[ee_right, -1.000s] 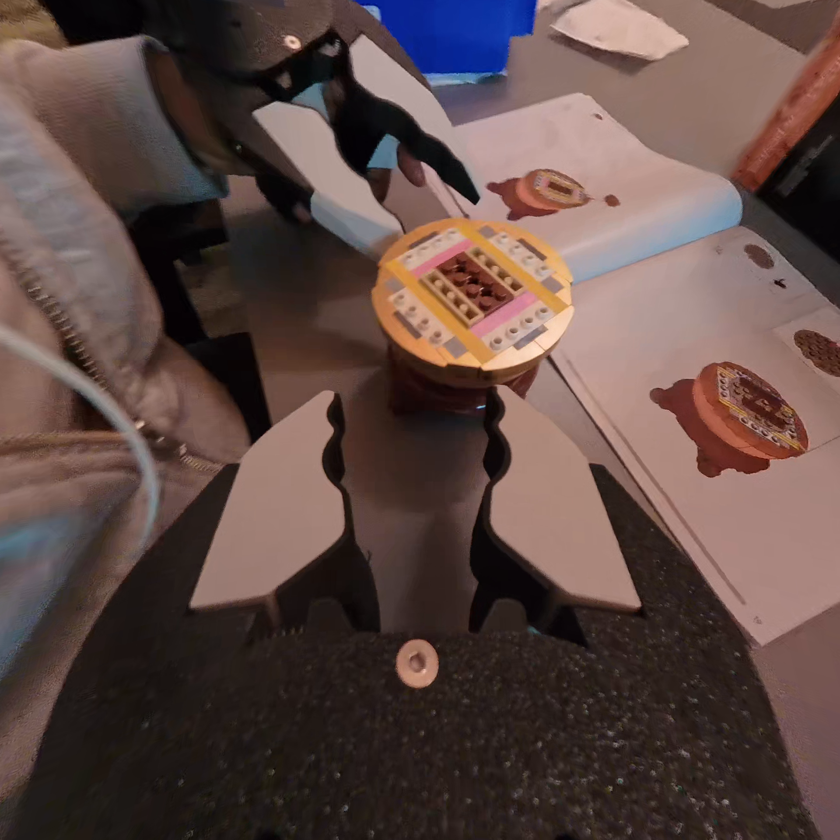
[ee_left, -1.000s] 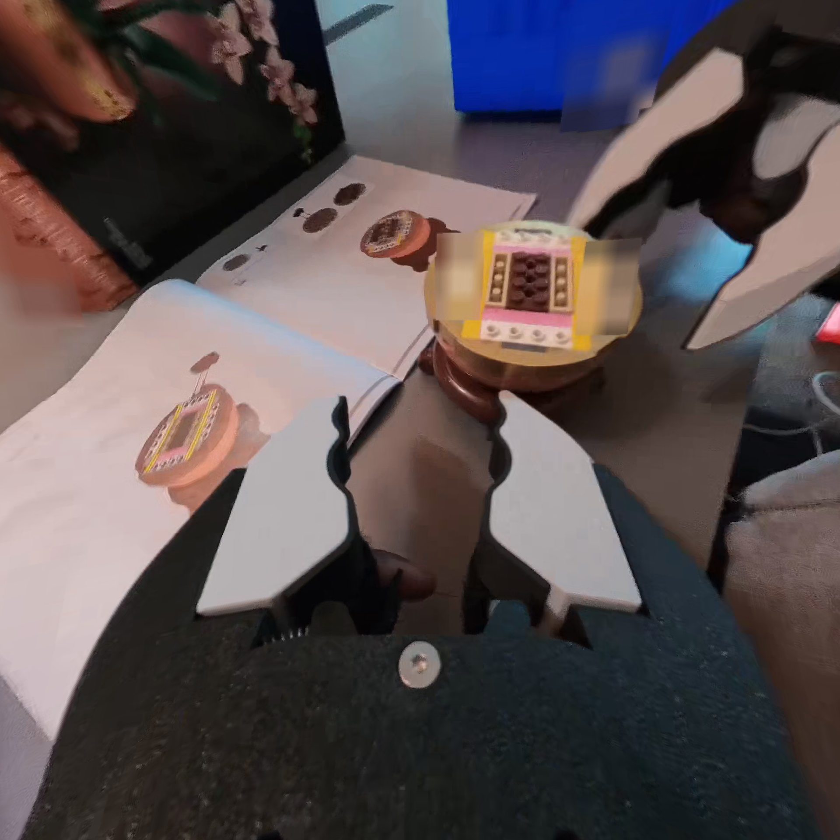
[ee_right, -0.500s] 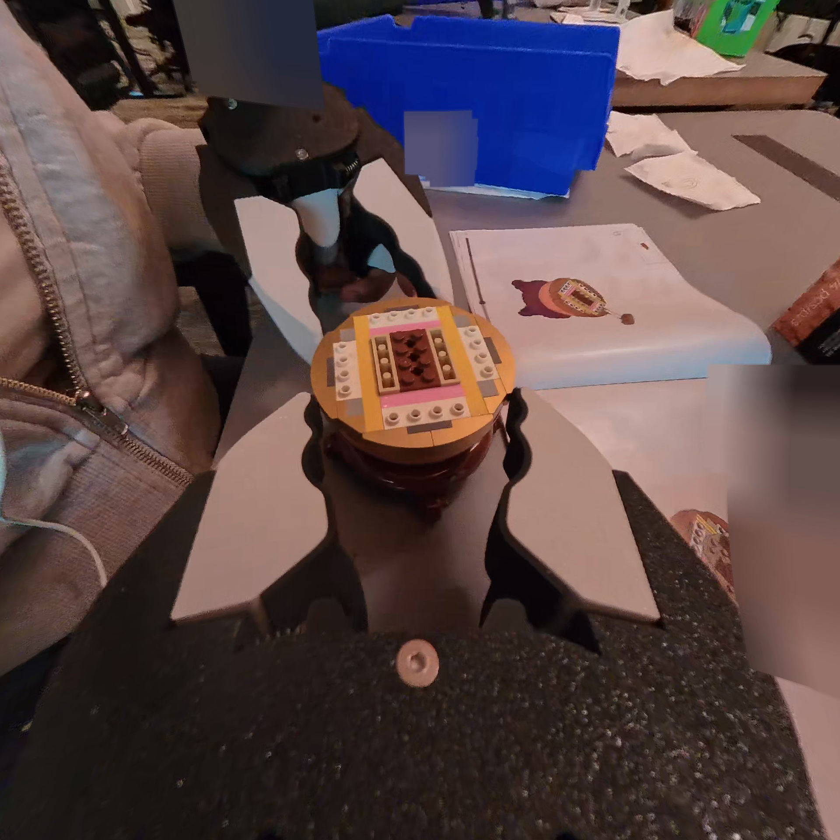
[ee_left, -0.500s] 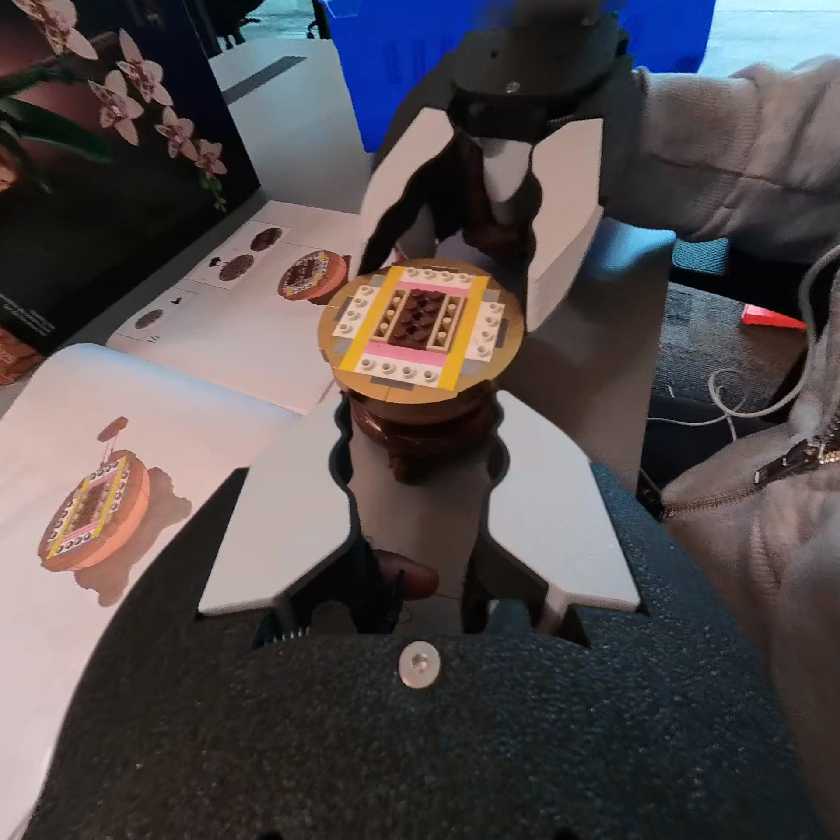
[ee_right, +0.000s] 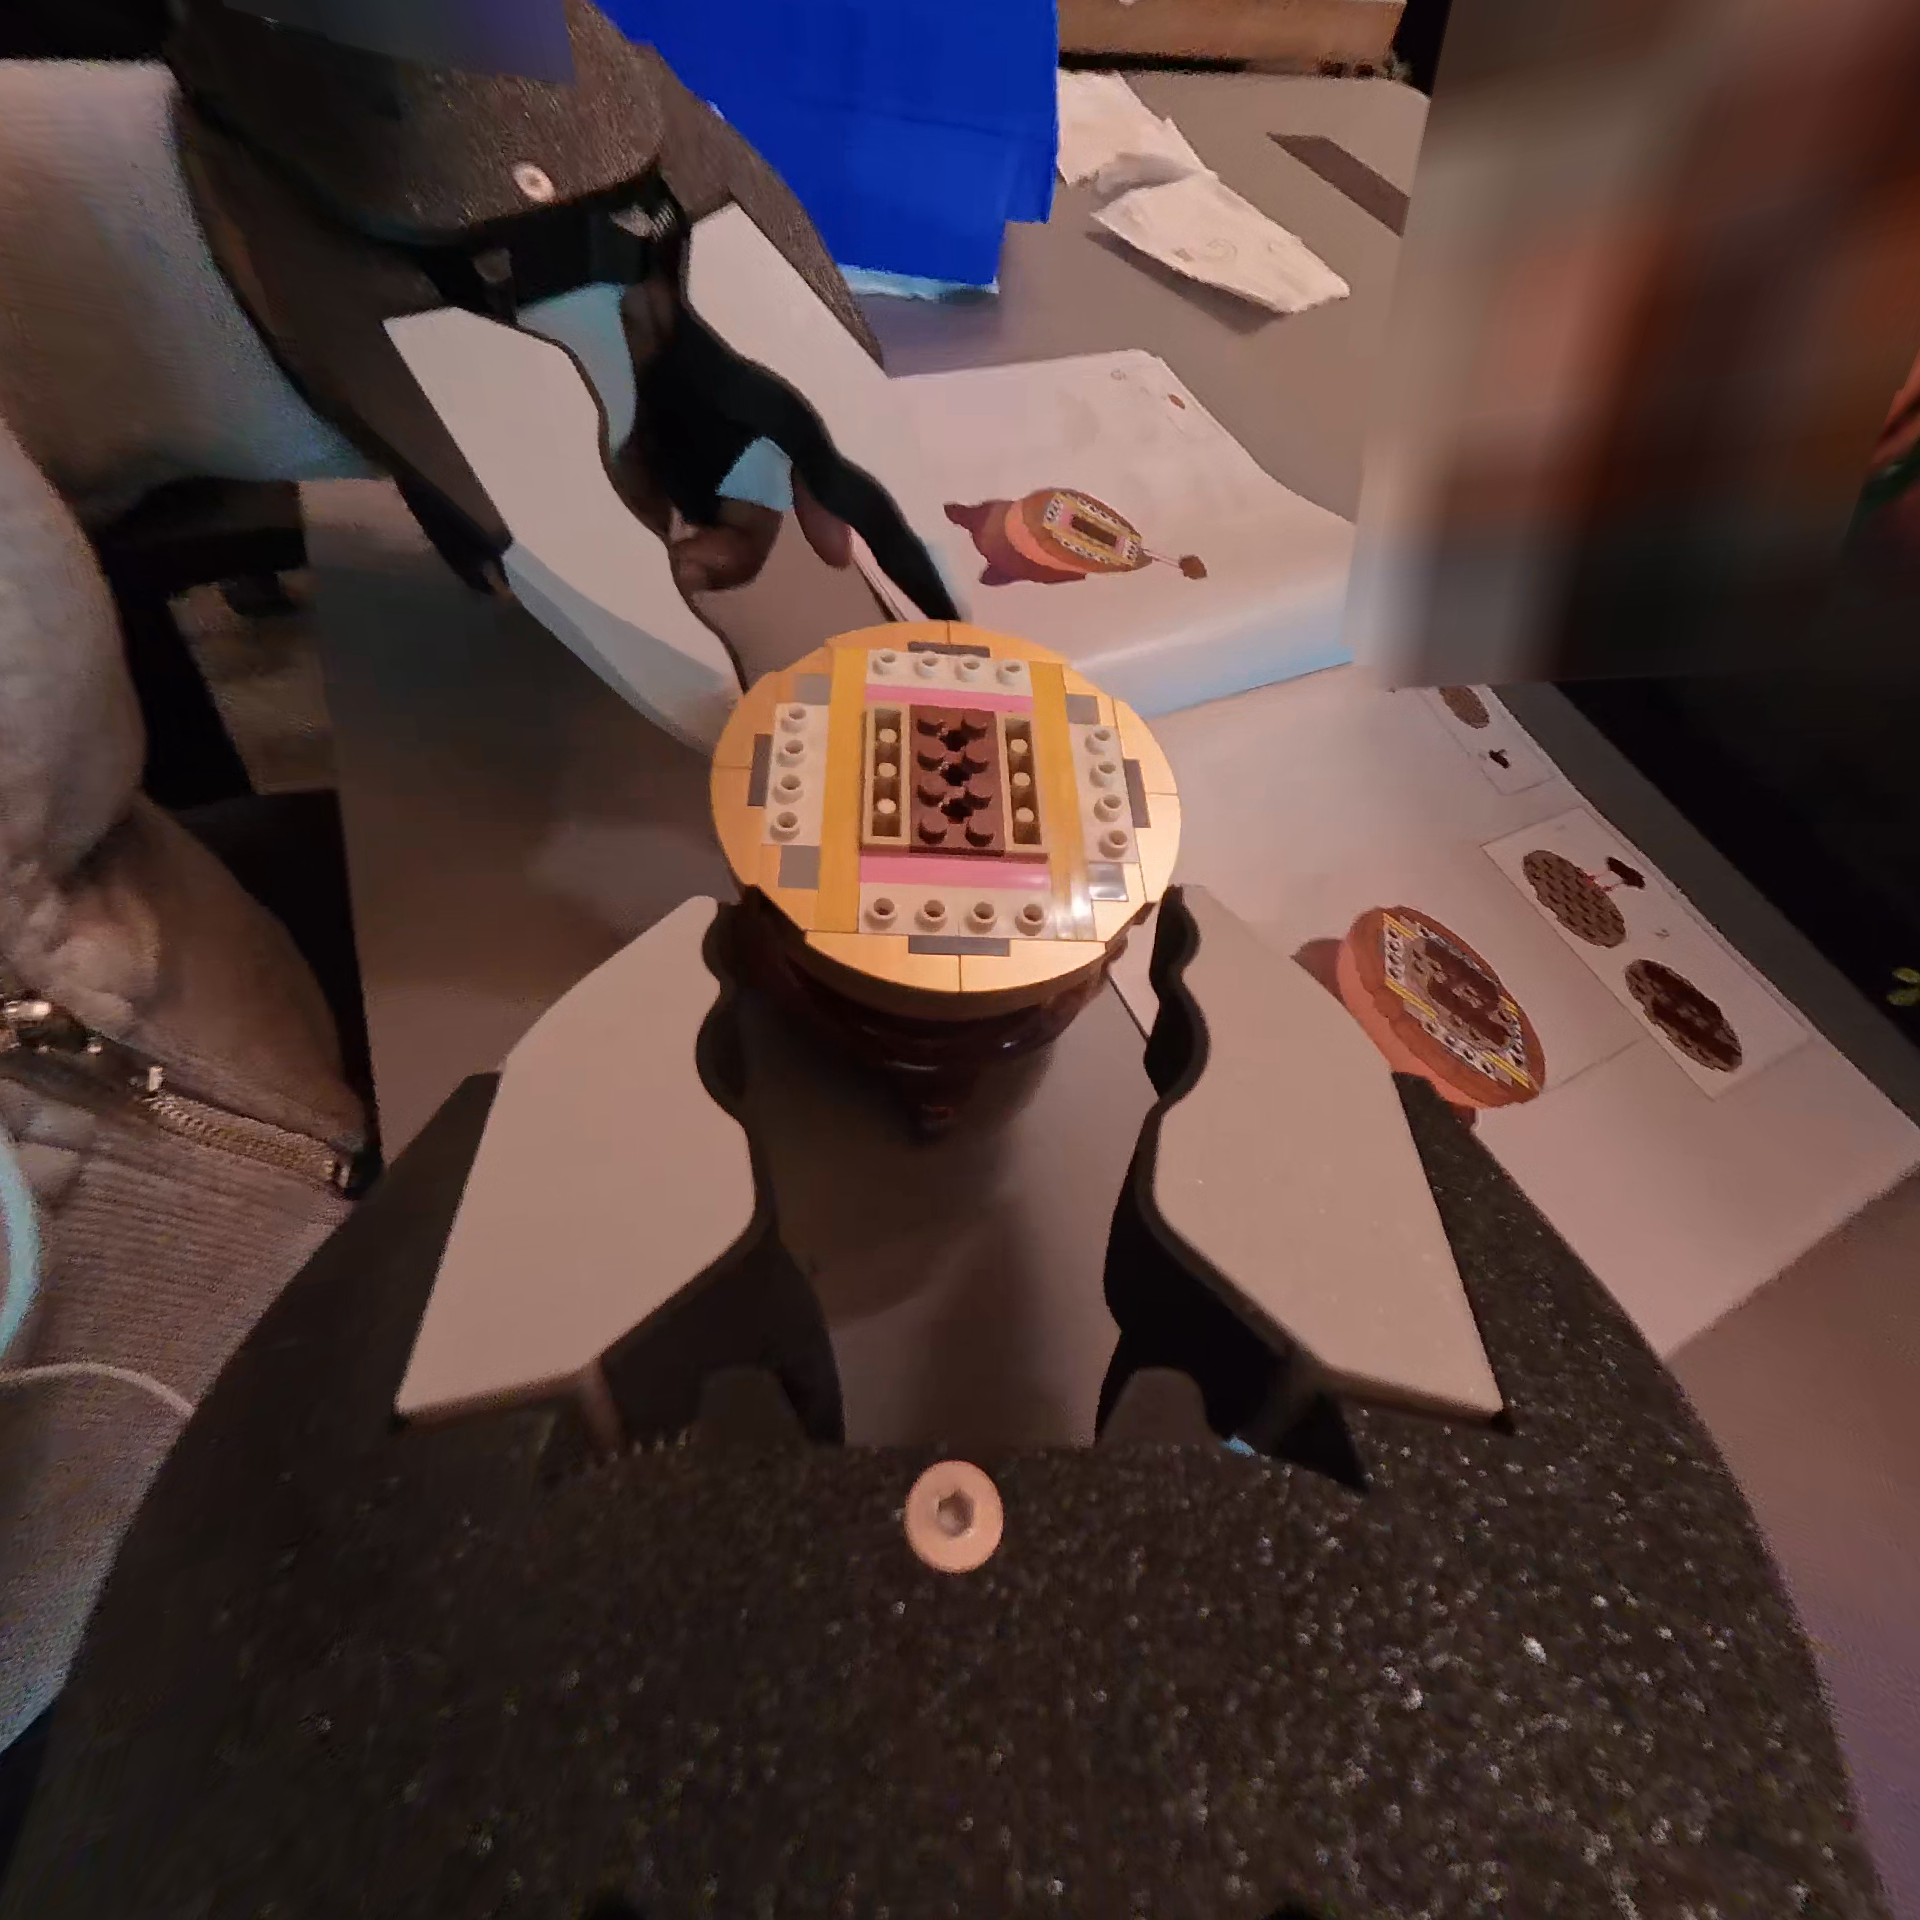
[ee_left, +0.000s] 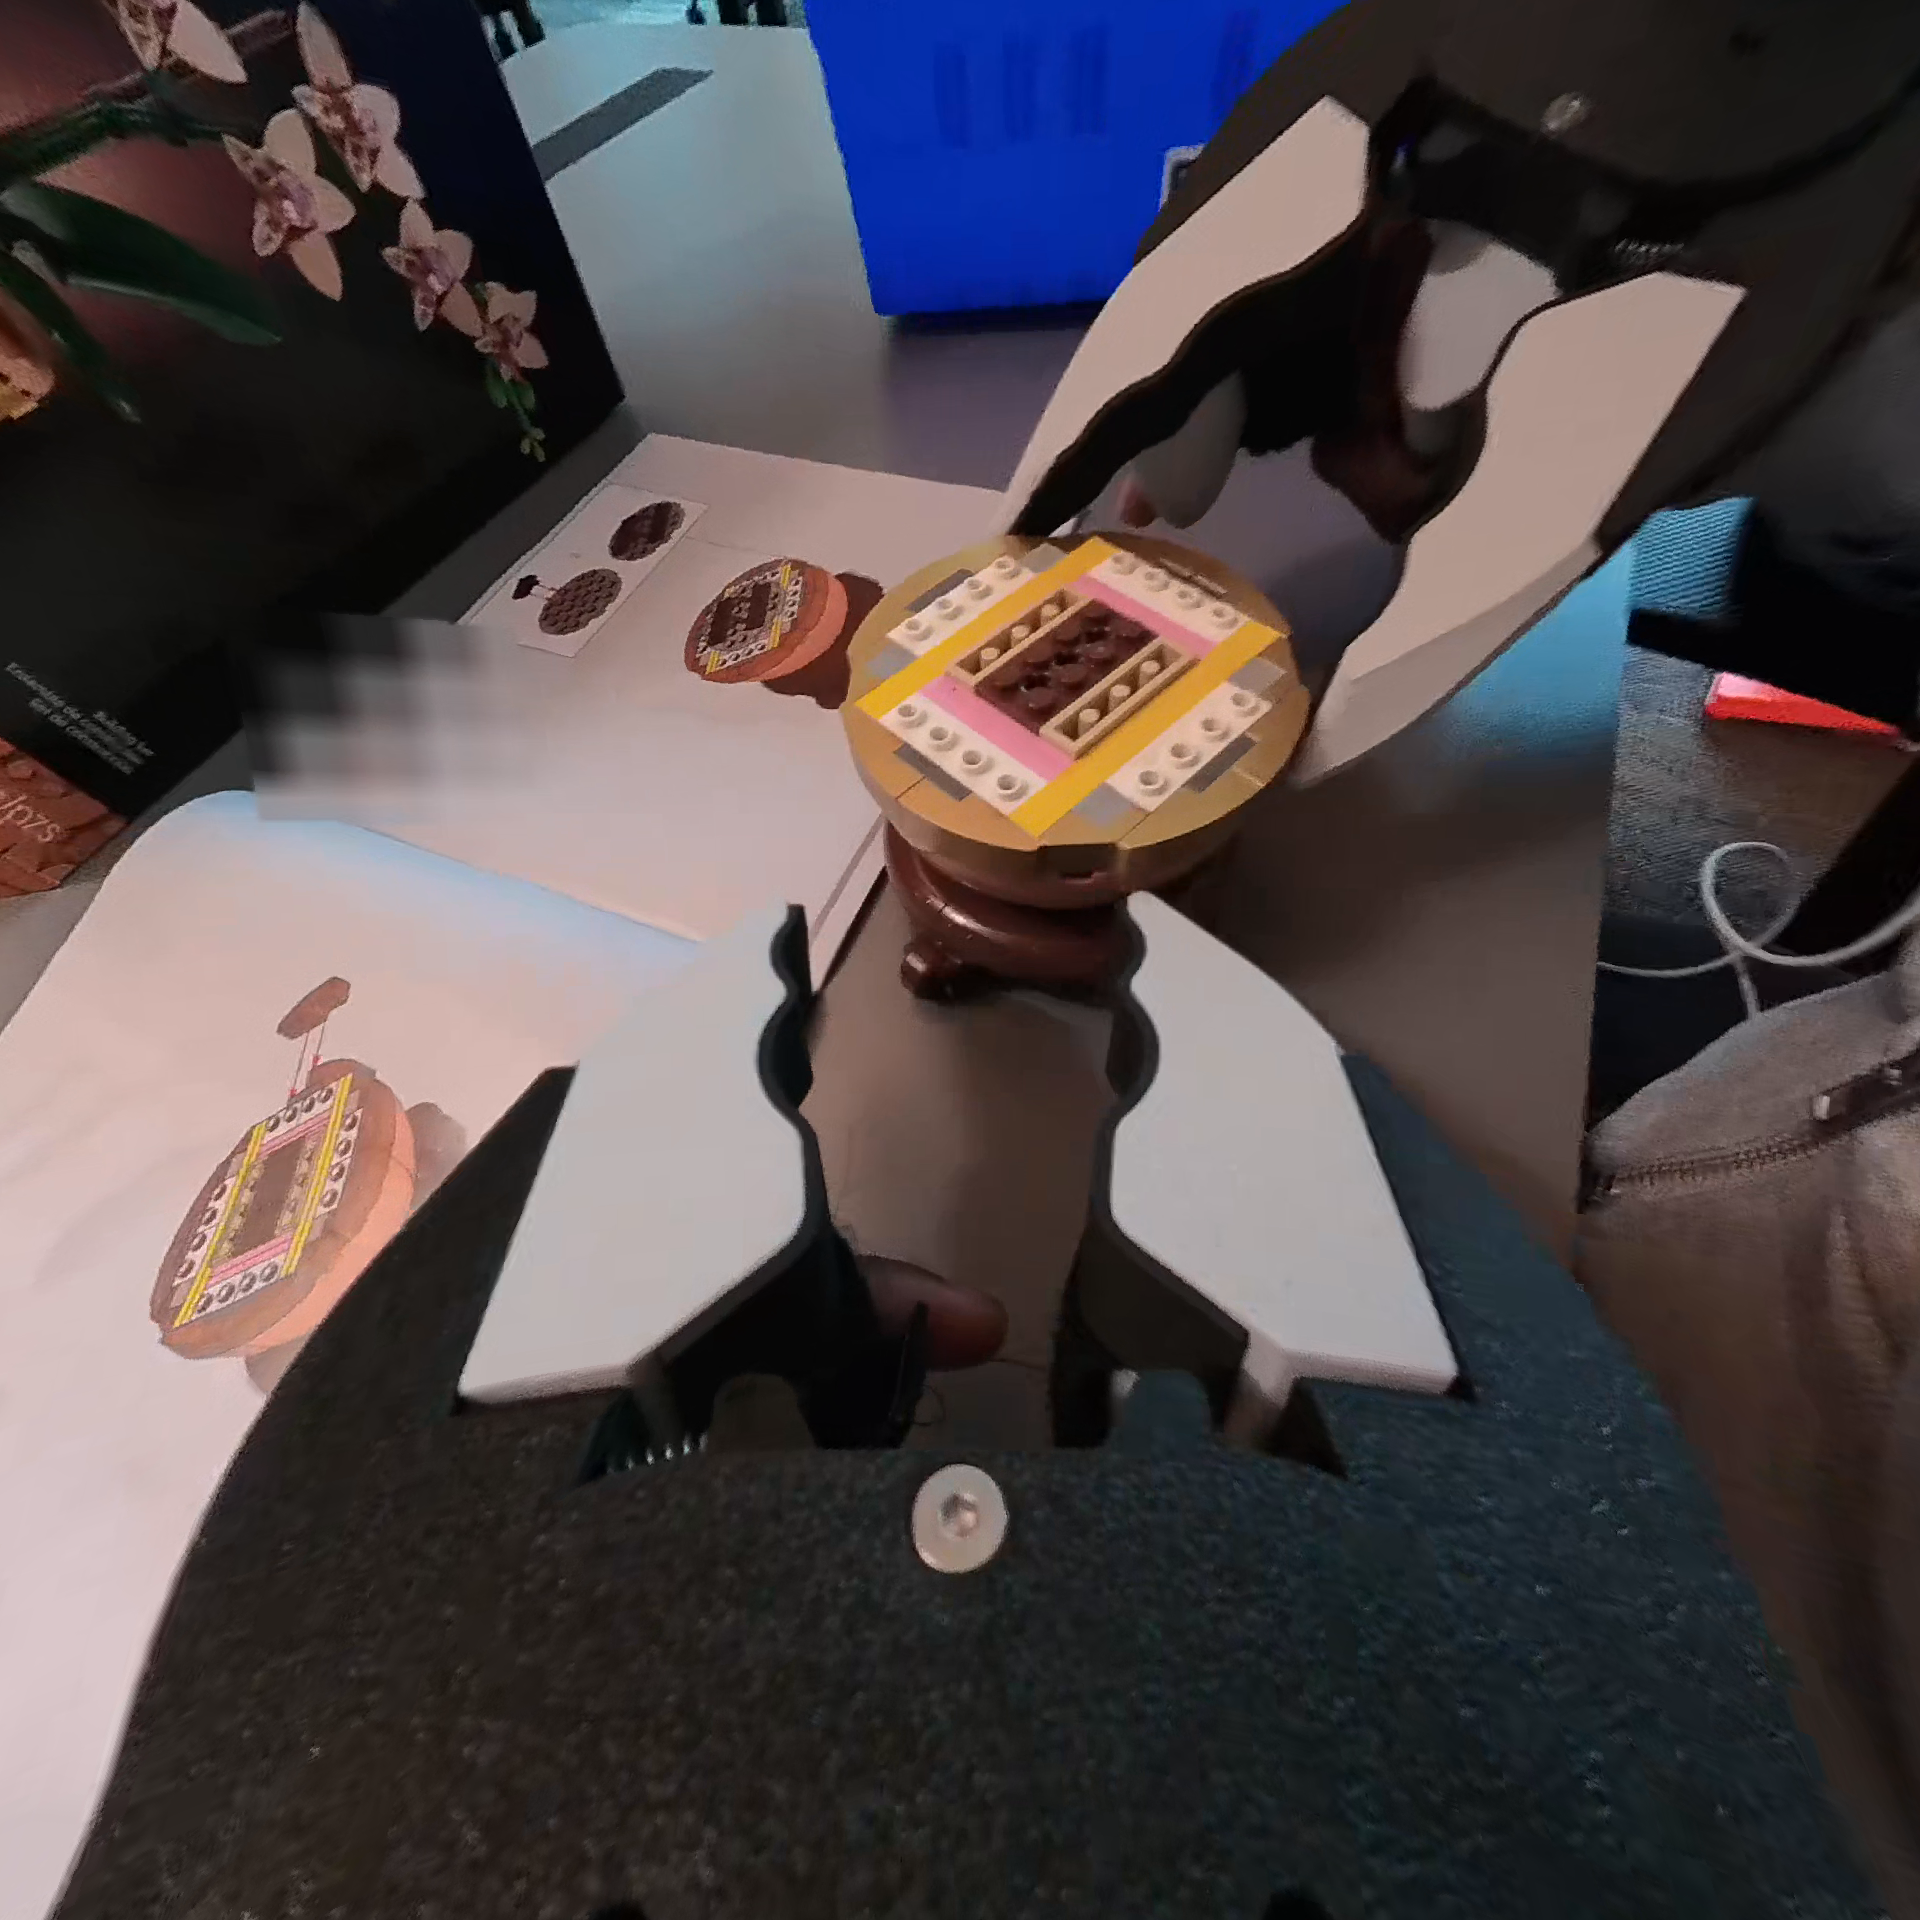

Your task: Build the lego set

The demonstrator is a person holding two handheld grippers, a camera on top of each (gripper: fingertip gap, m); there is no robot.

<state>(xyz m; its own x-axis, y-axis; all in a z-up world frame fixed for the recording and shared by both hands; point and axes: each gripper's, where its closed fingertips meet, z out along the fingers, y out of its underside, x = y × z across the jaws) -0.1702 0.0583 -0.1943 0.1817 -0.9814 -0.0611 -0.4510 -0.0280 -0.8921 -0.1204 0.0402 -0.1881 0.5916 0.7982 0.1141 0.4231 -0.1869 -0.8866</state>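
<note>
The lego model (ee_left: pixel 1075 696) is a round tan disc with yellow, pink, white and brown pieces on top, standing on a dark brown base (ee_left: pixel 997 935) on the grey table. My left gripper (ee_left: pixel 961 925) is open and empty, its tips just short of the base on either side. My right gripper (ee_right: pixel 945 914) is open, and its fingers flank the brown base under the disc (ee_right: pixel 945 810); I cannot tell whether they touch it. In the left wrist view the right gripper (ee_left: pixel 1174 644) straddles the disc from the far side. The left gripper (ee_right: pixel 831 644) shows behind the model in the right wrist view.
An open instruction booklet (ee_left: pixel 364 935) lies left of the model. A black box with orchid pictures (ee_left: pixel 260 364) stands beyond it. A blue bin (ee_left: pixel 987 156) is at the back, with crumpled paper (ee_right: pixel 1216 239) nearby. A person's grey sleeve (ee_right: pixel 156 312) and jacket (ee_left: pixel 1766 1299) are close.
Both grippers have swung in to face each other across the model. The right gripper has moved closer, so its fingers now flank the base.
</note>
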